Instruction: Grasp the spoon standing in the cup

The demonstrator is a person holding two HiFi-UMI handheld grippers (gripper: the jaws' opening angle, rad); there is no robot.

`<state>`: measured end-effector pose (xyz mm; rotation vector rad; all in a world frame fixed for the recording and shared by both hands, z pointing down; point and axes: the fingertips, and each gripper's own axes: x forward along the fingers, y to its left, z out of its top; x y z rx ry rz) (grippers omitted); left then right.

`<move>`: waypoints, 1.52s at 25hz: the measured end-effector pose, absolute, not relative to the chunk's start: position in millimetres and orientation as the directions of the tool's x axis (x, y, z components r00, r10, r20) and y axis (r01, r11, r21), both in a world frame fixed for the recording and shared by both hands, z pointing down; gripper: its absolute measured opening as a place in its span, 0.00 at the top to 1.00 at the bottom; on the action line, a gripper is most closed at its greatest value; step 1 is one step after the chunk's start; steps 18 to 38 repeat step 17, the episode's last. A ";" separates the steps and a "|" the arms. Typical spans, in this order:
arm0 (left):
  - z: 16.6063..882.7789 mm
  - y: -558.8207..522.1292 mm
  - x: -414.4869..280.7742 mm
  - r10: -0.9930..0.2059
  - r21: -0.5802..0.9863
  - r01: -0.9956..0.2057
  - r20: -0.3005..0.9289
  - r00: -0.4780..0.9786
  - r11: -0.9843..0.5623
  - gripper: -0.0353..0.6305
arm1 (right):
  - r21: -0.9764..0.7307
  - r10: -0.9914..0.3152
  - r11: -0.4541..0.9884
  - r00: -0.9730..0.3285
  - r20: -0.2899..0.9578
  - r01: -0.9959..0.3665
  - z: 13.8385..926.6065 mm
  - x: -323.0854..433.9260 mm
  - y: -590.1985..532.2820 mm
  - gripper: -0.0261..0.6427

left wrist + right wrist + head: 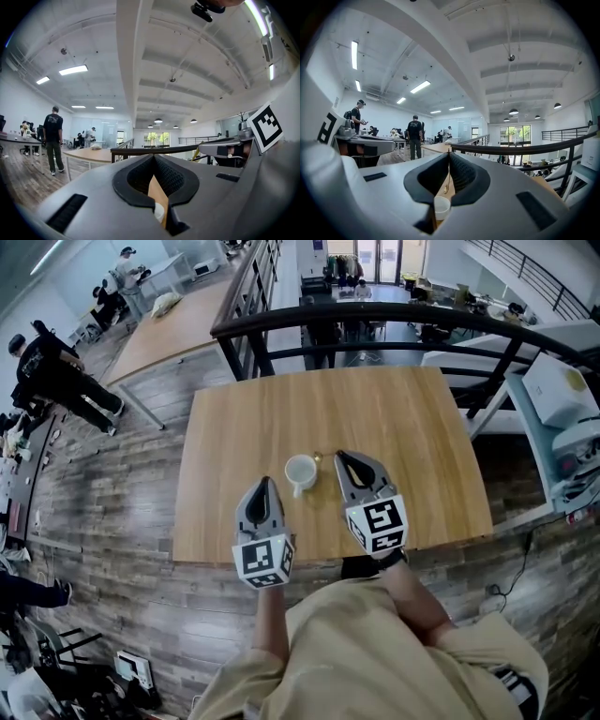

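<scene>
A white cup (300, 472) with a handle stands on the wooden table (412, 427), between my two grippers. My right gripper (339, 457) is just to the cup's right with its jaws shut on the thin handle of a small gold spoon (317, 457). In the right gripper view the spoon (446, 189) hangs from the shut tips (449, 153), out of the cup (440, 206) and beyond it. My left gripper (265, 481) is at the cup's near left, shut and holding nothing. Through its jaws (153, 156) a sliver of the cup (159, 213) shows.
A black railing (375, 320) runs along the table's far edge. The near edge (328, 554) is right under the grippers. Another long table (169, 334) stands at the back left, with people on the floor to the left. White equipment (562, 399) sits to the right.
</scene>
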<state>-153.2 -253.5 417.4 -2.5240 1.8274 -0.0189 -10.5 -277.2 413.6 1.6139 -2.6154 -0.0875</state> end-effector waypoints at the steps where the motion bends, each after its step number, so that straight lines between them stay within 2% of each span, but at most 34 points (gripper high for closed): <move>1: 417.9 -254.1 -152.9 -0.949 -0.033 -0.949 -0.006 0.314 -0.314 0.93 | 0.084 -0.894 0.447 -0.446 0.029 -0.891 414.9 -10.7 -277.4 0.94; 17: 446.9 -291.7 -151.4 -0.932 0.012 -0.933 0.044 0.361 -0.361 0.93 | 0.090 -0.893 0.448 -0.440 0.094 -0.889 443.3 -20.5 -306.8 0.94; 38: 446.9 -291.7 -151.4 -0.932 0.012 -0.933 0.044 0.361 -0.361 0.93 | 0.090 -0.893 0.448 -0.440 0.094 -0.889 443.3 -20.5 -306.8 0.94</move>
